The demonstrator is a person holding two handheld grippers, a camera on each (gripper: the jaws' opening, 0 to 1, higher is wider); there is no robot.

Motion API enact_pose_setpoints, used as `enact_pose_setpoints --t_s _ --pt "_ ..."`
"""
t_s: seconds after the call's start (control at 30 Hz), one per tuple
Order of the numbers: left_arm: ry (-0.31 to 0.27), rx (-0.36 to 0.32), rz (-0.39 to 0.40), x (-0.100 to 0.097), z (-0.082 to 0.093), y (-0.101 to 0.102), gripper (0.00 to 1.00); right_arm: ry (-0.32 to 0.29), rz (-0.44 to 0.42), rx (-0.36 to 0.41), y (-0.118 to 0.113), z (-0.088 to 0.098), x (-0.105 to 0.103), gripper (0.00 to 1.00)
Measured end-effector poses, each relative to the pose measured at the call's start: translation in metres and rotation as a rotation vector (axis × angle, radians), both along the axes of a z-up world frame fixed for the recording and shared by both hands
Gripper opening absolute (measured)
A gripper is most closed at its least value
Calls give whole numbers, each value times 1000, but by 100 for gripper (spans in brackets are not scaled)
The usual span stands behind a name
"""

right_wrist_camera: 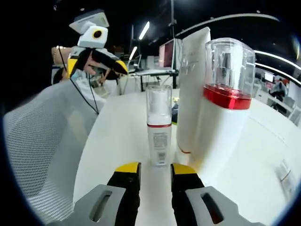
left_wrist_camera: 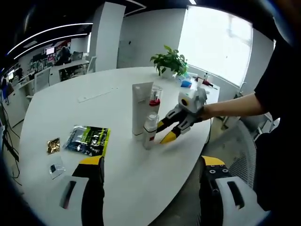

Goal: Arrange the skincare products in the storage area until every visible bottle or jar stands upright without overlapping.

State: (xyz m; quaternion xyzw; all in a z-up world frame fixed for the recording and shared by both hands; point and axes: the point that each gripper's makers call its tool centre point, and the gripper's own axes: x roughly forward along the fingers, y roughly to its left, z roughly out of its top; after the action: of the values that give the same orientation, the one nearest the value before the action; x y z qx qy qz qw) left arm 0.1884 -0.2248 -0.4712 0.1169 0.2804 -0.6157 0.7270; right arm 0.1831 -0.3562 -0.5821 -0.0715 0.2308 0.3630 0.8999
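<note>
Left gripper view: The left gripper [left_wrist_camera: 149, 170] is held above the near edge of the white desk [left_wrist_camera: 94, 84], its two yellow-tipped jaws set wide apart with nothing between them. Three skincare products are seen standing upright in a tight cluster toward the right edge of the desk: a tall white tube [left_wrist_camera: 140, 109], a white bottle with a red collar [left_wrist_camera: 154, 100] just beside it, and a small clear-capped bottle [left_wrist_camera: 150, 129] in front of both. The right gripper [left_wrist_camera: 170, 128], held by a person's hand [left_wrist_camera: 200, 111], is positioned just beside the small bottle, its yellow tips close to the bottle's base; contact cannot be confirmed. A green and black packet [left_wrist_camera: 88, 139] is lying flat near the left jaw, with a small gold sachet [left_wrist_camera: 53, 145] and a small clear sachet [left_wrist_camera: 56, 167] beside it toward the left edge. A potted plant [left_wrist_camera: 170, 61] is placed at the far edge.

Right gripper view: The right gripper [right_wrist_camera: 155, 173] is seen with jaws narrowly parted, empty, directly before the small clear-capped bottle [right_wrist_camera: 159, 125]. The white tube [right_wrist_camera: 194, 84] and red-collared bottle [right_wrist_camera: 225, 108] are standing upright to its right, overlapping from this angle. The left gripper [right_wrist_camera: 96, 59] is visible raised beyond the desk's edge, above a mesh chair [right_wrist_camera: 47, 141].
</note>
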Motion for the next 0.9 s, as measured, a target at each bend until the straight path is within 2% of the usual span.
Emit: enact_pose_setpoints --t_s 0.17,0.33,0.47,0.6,0.9 --pt "2 -5 4 -2 2 2 76 14 -43 35 0 10 -5 20" --pt "7 -13 13 -3 5 5 76 22 -42 19 3 15 -15 27" --pt "12 -21 17 -5 7 10 76 41 -76 23 5 21 -22 35" --pt "17 -26 23 -8 9 13 76 43 -91 26 8 28 -30 37" --pt "30 -47 36 -13 14 21 75 82 -107 31 18 40 -49 55"
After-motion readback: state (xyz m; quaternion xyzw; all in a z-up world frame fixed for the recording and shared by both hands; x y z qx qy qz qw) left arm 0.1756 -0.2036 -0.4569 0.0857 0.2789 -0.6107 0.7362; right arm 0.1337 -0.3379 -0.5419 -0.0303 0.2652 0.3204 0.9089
